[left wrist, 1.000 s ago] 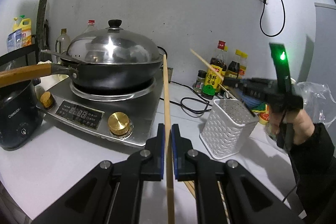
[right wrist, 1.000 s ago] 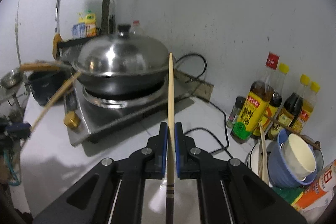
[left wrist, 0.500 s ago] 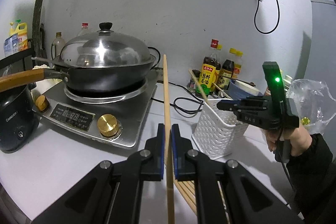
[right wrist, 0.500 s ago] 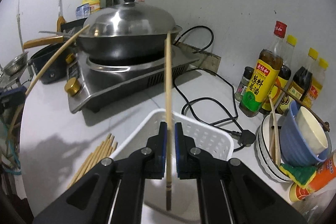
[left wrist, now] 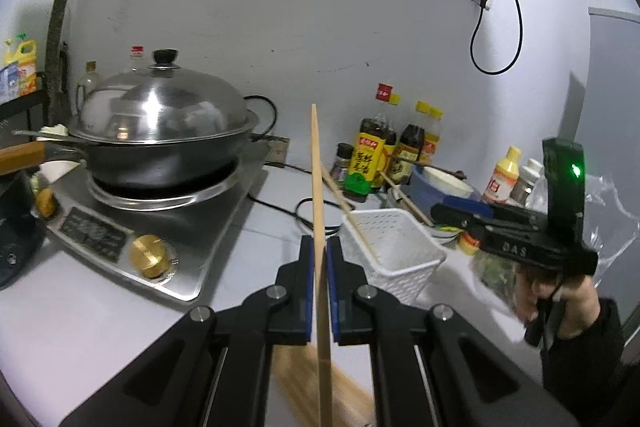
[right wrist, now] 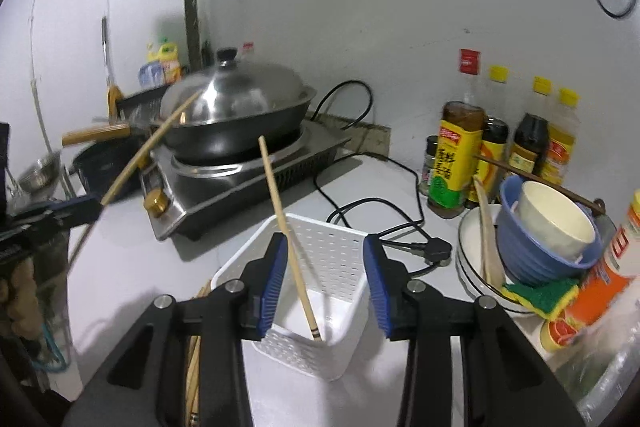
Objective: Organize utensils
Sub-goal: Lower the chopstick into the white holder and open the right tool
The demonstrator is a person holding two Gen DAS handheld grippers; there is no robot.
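1 chopstick point(right wrist: 289, 242) leans in white basket point(right wrist: 344, 247), free between right gripper point(right wrist: 326, 281) jaws, just opened. Left gripper point(left wrist: 319, 283) clamps second chopstick point(left wrist: 318, 195).

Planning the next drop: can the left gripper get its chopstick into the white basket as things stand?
Probably yes. The left gripper is shut on its chopstick, and the white basket is open-topped; only the right gripper, jaws just opening over it, and the dropped chopstick crowd it.

Right gripper point(right wrist: 325, 281) fingers parted (just opening), chopstick point(right wrist: 289, 234) in white basket point(right wrist: 340, 247)
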